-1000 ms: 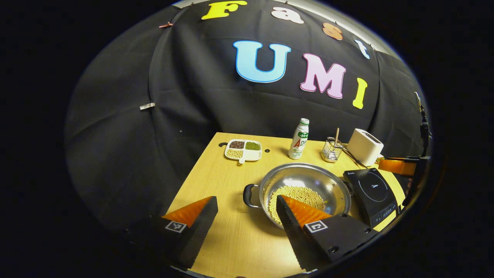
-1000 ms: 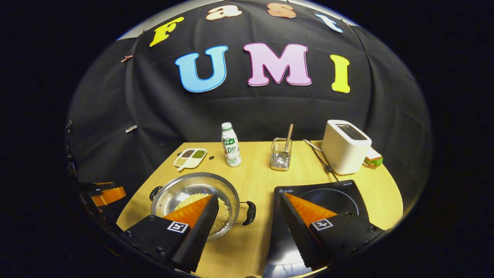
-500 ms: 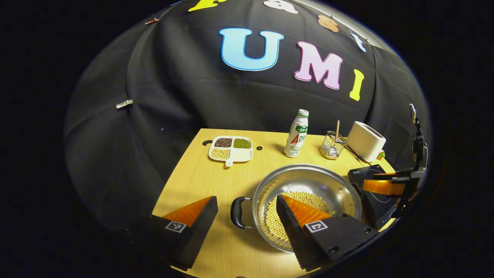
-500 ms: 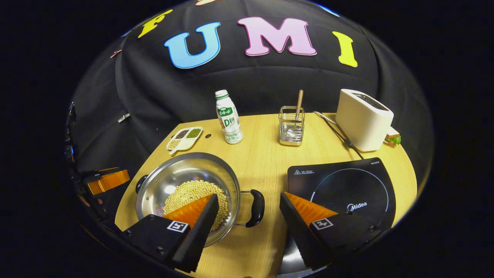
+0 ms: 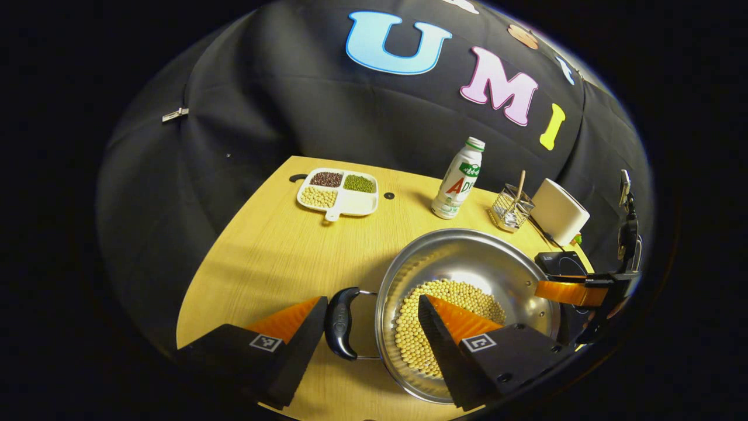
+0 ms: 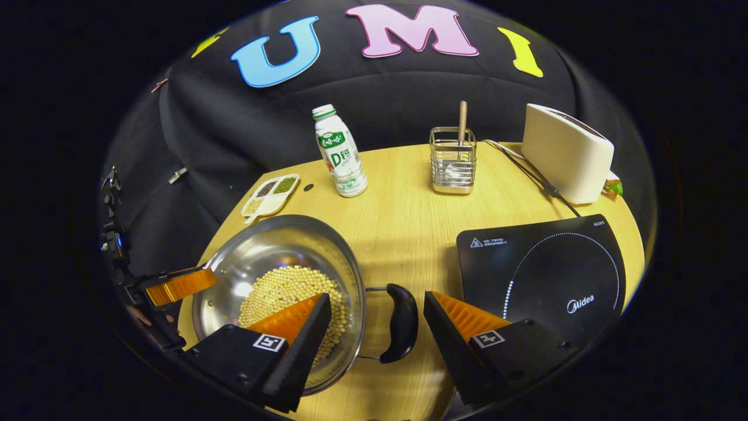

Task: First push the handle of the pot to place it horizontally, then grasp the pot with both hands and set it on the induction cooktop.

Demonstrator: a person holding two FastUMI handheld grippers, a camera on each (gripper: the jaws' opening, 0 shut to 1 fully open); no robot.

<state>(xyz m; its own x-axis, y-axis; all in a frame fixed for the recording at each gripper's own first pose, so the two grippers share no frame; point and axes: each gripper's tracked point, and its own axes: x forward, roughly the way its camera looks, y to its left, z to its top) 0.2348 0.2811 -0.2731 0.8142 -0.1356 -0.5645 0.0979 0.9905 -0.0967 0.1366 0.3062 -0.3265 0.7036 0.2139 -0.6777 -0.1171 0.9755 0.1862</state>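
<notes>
Closest in the left gripper view: the left gripper, fingers spread wide, pinching nothing. Between those fingers, one black pot handle, just beside the left finger, touching or not cannot be told. Right finger hanging over the rim and the beans. Just past that, the steel pot, sitting on the wooden table, round yellow soybeans piled in the bottom. At the far side of the pot, the right gripper seen from there, one finger reaching to the pot rim.

Closest in the right gripper view: the right gripper, fingers also spread wide, pinching nothing. Between them, the other black pot handle, apart from both fingers. Left finger over the pot and its soybeans. Both handles lying flat, out to the sides. Right next to the pot, the black induction cooktop, flat on the table, apart from the pot.

Farther back: a white tray with four little sections holding beans of different colours, a white drink bottle standing up, a wire holder with a wooden-handled tool inside, and a white toaster with its cord.
</notes>
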